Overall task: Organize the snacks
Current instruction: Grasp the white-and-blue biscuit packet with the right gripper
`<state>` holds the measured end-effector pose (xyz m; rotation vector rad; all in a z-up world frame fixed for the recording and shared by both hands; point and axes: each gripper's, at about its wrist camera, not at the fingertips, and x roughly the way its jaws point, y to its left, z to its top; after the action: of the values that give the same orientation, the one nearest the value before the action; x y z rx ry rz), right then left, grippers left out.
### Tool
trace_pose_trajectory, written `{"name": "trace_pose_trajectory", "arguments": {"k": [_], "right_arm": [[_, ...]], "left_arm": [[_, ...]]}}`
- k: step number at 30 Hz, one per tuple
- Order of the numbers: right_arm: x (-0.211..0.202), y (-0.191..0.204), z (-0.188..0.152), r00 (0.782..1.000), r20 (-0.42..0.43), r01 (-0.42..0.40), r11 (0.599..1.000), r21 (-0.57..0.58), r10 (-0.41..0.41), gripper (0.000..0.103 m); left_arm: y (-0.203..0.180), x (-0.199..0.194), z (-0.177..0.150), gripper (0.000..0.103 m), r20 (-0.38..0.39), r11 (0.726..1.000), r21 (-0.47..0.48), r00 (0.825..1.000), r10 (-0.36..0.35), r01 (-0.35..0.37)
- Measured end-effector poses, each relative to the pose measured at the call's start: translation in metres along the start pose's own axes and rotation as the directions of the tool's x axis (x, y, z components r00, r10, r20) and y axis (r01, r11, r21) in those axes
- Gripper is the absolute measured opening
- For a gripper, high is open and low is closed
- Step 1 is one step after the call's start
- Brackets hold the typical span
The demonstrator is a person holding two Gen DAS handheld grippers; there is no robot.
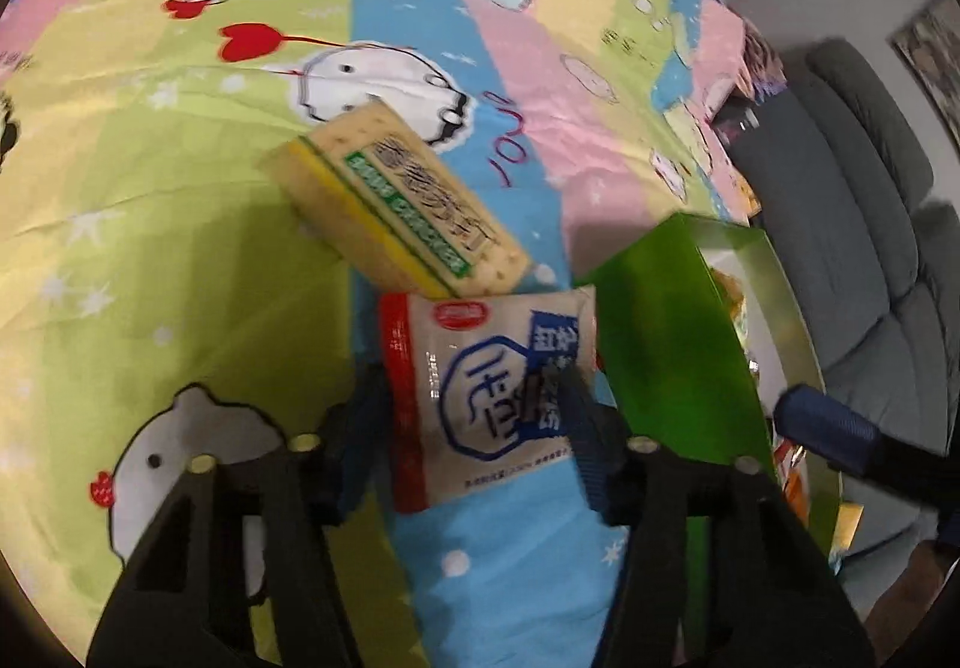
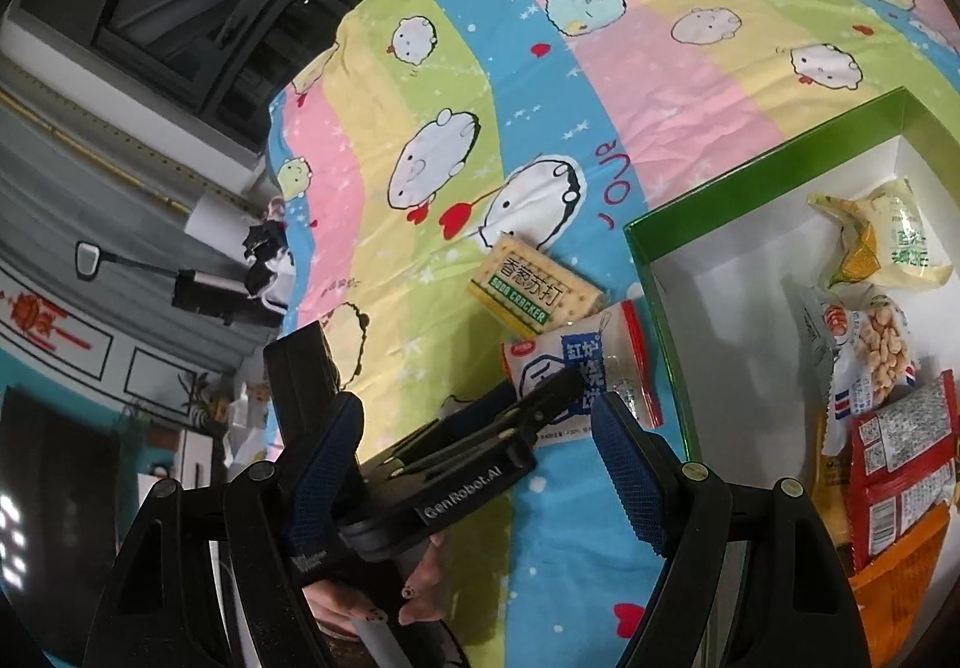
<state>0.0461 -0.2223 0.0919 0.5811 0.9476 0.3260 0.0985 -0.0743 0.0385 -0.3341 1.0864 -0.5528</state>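
A white, blue and red snack packet (image 1: 480, 392) lies on the cartoon-print cloth between my left gripper's (image 1: 474, 428) open fingers, which straddle its near end. A yellow soda cracker pack (image 1: 396, 206) lies just beyond it. A green box (image 1: 672, 344) stands to the right. In the right wrist view my right gripper (image 2: 480, 452) is open and empty above the cloth. The left gripper (image 2: 492, 428) reaches over the snack packet (image 2: 594, 362), with the cracker pack (image 2: 531, 287) behind. The green box (image 2: 750, 176) holds several snack bags (image 2: 882, 344).
The striped cartoon cloth (image 1: 180, 188) covers the table. A grey sofa (image 1: 870, 200) lies past the table's right edge. A dark window and a wall (image 2: 150, 38) lie beyond the table's far edge in the right wrist view.
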Motion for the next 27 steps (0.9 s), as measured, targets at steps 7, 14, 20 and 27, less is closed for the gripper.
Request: {"name": "trace_pose_trajectory", "arguments": {"k": [7, 14, 20, 27], "right_arm": [[0.002, -0.001, -0.002, 1.0, -0.012, 0.007, 1.0, -0.005, -0.007, 0.08], [0.0, 0.006, -0.008, 1.0, -0.027, 0.008, 1.0, -0.018, -0.008, 0.08], [0.024, 0.025, -0.024, 0.993, -0.117, 0.004, 0.998, -0.059, -0.011, 0.08], [0.076, 0.043, -0.04, 0.969, -0.225, 0.076, 0.987, -0.143, -0.107, 0.08]], "left_arm": [[-0.006, 0.008, -0.002, 0.023, -0.023, 0.998, -0.015, 0.998, -0.053, 0.053], [-0.011, -0.031, -0.021, 0.017, 0.016, 0.998, 0.039, 0.999, 0.049, -0.05], [0.02, -0.069, -0.046, 0.018, 0.03, 0.989, -0.042, 0.99, 0.14, -0.139], [0.047, -0.084, -0.062, 0.034, -0.007, 0.95, -0.106, 0.956, 0.294, -0.293]]}}
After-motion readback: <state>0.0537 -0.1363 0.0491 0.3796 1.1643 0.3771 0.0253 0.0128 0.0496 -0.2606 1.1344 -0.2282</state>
